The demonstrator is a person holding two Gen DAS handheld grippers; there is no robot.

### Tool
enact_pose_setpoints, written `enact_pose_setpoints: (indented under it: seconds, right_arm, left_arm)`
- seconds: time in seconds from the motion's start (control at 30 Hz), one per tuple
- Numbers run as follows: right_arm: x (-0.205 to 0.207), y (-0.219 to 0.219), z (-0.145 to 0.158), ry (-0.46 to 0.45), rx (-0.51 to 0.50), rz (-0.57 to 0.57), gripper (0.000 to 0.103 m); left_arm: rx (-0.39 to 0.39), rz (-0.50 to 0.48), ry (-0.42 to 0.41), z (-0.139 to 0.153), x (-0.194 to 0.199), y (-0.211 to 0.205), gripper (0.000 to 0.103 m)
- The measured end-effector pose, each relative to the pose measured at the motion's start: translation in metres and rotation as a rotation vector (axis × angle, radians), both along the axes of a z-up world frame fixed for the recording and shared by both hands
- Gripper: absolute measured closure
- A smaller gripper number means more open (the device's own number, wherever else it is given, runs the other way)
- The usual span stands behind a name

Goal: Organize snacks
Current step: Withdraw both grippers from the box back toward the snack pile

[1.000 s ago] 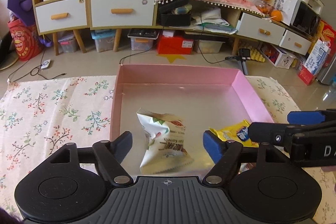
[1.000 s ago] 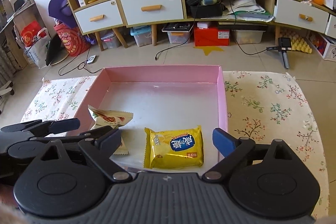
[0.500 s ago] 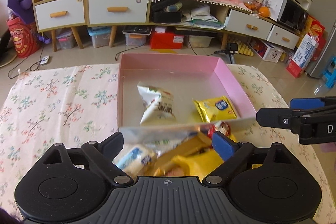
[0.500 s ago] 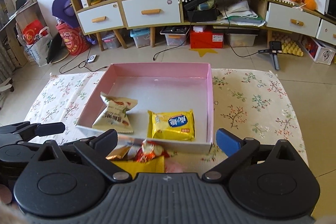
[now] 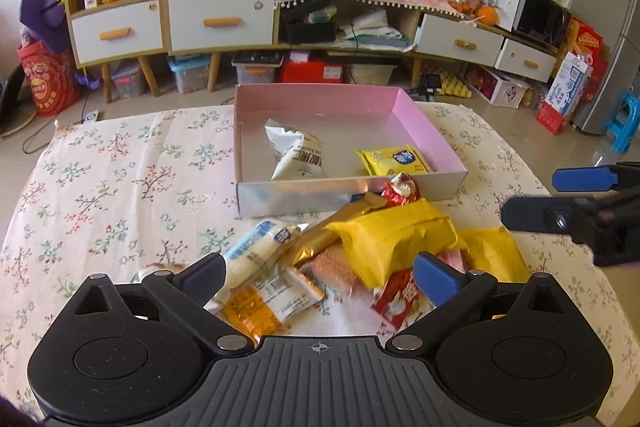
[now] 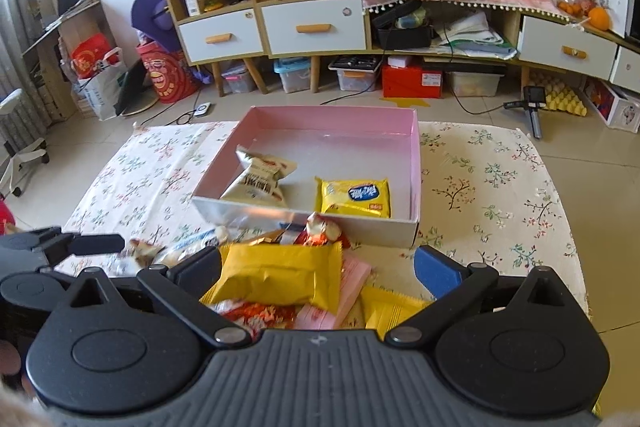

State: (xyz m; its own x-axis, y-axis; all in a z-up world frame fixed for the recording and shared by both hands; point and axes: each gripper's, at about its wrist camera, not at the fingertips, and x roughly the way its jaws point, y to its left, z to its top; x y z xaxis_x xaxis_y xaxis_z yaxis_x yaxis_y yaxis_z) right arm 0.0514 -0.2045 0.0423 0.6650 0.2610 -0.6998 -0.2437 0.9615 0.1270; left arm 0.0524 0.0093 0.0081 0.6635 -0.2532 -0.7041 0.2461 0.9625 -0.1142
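A pink box (image 5: 432, 143) (image 6: 416, 167) on the flowered cloth holds a white snack pouch (image 5: 298, 157) (image 6: 260, 179) and a flat yellow biscuit pack (image 5: 394, 161) (image 6: 354, 197). In front of it lies a pile of loose snacks: a big yellow bag (image 5: 396, 237) (image 6: 280, 275), a gold bar (image 5: 340, 227), a white-and-blue pack (image 5: 260, 247) and a red candy (image 5: 400, 189) (image 6: 322, 231). My left gripper (image 5: 320, 269) hovers over the pile's left side, jaws opening, gripping nothing. My right gripper (image 6: 320, 263) (image 5: 536, 197) stands open over the yellow bag, apart from it.
The flowered cloth (image 5: 120, 187) covers a low table with free room left of the box and on its right (image 6: 500, 187). Beyond the far edge are tiled floor, cables, storage bins and a long cabinet (image 5: 220, 23). A small camera tripod (image 6: 534, 107) stands on the floor.
Both grippers drew back from inside the box toward the near side, leaving the pouch and the biscuit pack in it. Their jaws widened, and the snack pile came into view under them.
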Motion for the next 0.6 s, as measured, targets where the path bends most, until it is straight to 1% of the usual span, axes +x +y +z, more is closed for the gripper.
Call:
enact_pose_setpoints:
  seconds: [0.07,0.17,0.27,0.4,0.43,0.5,0.6]
  right_arm:
    - [-0.008,0.003,-0.004,-0.008,-0.044,0.044,0.000]
    - [-0.019,0.006,-0.007,-0.048,-0.106,0.080,0.000]
    - [-0.032,0.006,-0.013,-0.073,-0.113,0.118,0.000]
    - [-0.053,0.002,-0.022,-0.153,-0.108,0.172,0.000]
    - [-0.056,0.001,-0.024,-0.159,-0.110,0.187,0.000]
    - [-0.061,-0.001,-0.030,-0.127,-0.102,0.231,0.000]
    - [-0.067,-0.002,-0.041,-0.063,-0.061,0.287,0.000]
  left_arm:
    - [0.022,-0.006,0.009,-0.004,-0.005,0.000,0.002]
    - [0.024,-0.020,0.010,-0.008,-0.014,0.005,0.002]
    - [0.004,-0.008,0.009,-0.012,-0.021,0.013,0.002]
    - [-0.022,-0.003,0.023,-0.019,-0.030,0.025,0.002]
    - [-0.024,-0.005,0.022,-0.021,-0.033,0.027,0.002]
    - [-0.021,-0.013,0.009,-0.026,-0.039,0.031,0.002]
    - [-0.007,-0.036,-0.002,-0.035,-0.046,0.036,0.002]
